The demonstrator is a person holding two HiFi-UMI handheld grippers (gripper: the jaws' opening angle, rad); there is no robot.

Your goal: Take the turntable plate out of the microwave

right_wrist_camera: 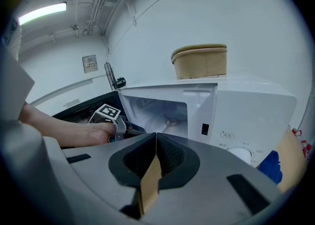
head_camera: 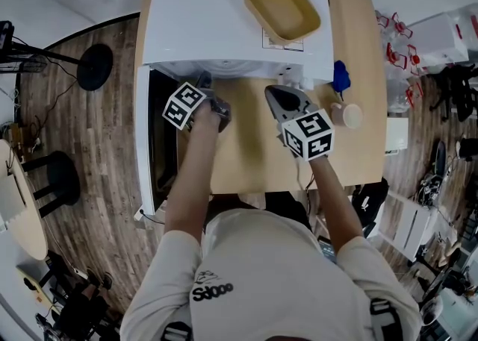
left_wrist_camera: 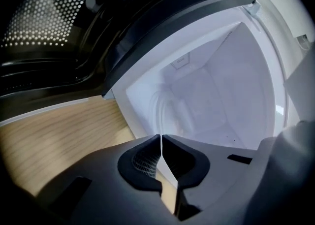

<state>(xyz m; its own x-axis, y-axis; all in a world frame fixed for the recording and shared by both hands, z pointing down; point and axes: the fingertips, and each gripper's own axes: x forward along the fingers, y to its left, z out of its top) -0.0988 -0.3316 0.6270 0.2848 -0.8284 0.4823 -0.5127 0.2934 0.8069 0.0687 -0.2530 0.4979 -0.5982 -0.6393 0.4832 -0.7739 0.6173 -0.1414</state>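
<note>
The white microwave stands on a wooden table with its door swung open to the left. My left gripper reaches into the front of the cavity. In the left gripper view its jaws stand almost together on the near rim of the clear glass turntable plate, which shows only as faint curved lines on the cavity floor. My right gripper hovers over the table in front of the microwave, shut with nothing in it.
A tan oval bowl sits on top of the microwave. A blue object and a small cup stand on the table to the right. The dark inner face of the door is close on the left.
</note>
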